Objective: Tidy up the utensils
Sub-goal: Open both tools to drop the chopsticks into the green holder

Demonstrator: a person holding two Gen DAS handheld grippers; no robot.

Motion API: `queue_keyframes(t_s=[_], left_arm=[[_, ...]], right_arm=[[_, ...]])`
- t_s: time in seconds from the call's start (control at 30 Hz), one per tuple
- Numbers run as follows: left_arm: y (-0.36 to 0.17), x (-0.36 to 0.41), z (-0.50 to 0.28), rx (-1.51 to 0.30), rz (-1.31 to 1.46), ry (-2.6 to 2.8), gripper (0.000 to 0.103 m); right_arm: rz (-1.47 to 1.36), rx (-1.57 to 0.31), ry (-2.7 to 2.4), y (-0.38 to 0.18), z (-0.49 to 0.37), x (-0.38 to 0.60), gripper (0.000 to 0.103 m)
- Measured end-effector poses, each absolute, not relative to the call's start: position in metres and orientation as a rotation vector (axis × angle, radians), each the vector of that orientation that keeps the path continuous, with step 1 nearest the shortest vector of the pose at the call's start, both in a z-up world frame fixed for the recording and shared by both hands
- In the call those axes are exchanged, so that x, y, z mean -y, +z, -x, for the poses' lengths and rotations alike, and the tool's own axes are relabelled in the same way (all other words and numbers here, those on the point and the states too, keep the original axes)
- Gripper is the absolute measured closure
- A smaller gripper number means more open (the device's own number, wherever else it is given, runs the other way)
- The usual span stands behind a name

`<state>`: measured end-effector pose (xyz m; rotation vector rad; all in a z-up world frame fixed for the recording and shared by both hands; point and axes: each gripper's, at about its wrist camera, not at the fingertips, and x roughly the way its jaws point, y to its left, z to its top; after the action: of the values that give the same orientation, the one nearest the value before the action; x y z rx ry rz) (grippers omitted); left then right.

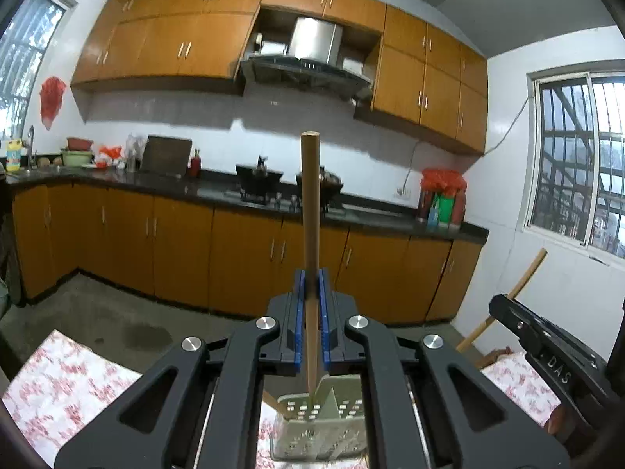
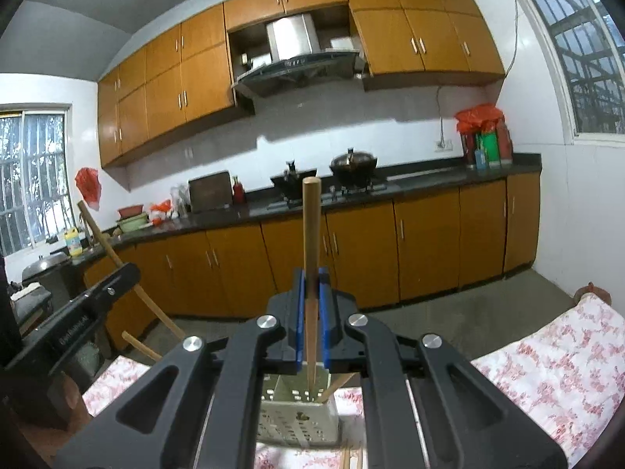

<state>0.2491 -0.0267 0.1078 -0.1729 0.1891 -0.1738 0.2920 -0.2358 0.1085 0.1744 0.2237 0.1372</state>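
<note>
Now: floral tablecloth [image 1: 70,383] | kitchen, wood cabinets [image 1: 250,258] | both fingers clamped on chopsticks [image 1: 310,211]

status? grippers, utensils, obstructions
Left gripper shut on a chopstick, upright. Right gripper shut on another chopstick. Holder below on the table, one chopstick already in. Nothing in the way.

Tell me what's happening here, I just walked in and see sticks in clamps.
A person is sorting utensils with a handheld gripper in each hand. The left gripper is shut on a wooden chopstick, held upright above a perforated utensil basket on a floral tablecloth. The right gripper is shut on a second chopstick over the same basket. Neither chopstick has been released yet.
</note>
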Motion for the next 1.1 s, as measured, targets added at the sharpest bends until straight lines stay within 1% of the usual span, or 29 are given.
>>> queue_keyframes(t_s=[0.2,0.53,0.57,0.63,0.67,0.7,0.77,0.93,1.03,1.1], left_arm=[[0.098,0.024,-0.254,-0.238,0.174,-0.186,0.095],[0.099,0.017,-0.254,-0.267,0.184,-0.177,0.093],[0.100,0.015,-0.253,-0.267,0.186,-0.175,0.091],[0.103,0.014,-0.250,-0.263,0.190,-0.167,0.083],[0.104,0.012,-0.249,-0.259,0.191,-0.164,0.076],[0.106,0.010,-0.245,-0.253,0.193,-0.160,0.075],[0.109,0.007,-0.241,-0.248,0.196,-0.162,0.075],[0.113,-0.005,-0.224,-0.235,0.215,-0.161,0.074],[0.114,-0.016,-0.205,-0.238,0.234,-0.154,0.074],[0.109,-0.022,-0.195,-0.249,0.237,-0.141,0.071]], right_arm=[[-0.168,-0.260,0.155,0.096,-0.298,0.228,0.094],[-0.165,-0.253,0.157,0.100,-0.292,0.226,0.093],[-0.163,-0.250,0.157,0.101,-0.290,0.227,0.093],[-0.162,-0.241,0.157,0.105,-0.286,0.227,0.093],[-0.162,-0.237,0.157,0.106,-0.283,0.228,0.092],[-0.161,-0.230,0.155,0.108,-0.278,0.229,0.092],[-0.159,-0.219,0.148,0.110,-0.266,0.234,0.087],[-0.173,-0.223,0.119,0.111,-0.237,0.251,0.086],[-0.173,-0.271,0.094,0.096,-0.220,0.262,0.083],[-0.165,-0.338,0.085,0.077,-0.215,0.268,0.082]])
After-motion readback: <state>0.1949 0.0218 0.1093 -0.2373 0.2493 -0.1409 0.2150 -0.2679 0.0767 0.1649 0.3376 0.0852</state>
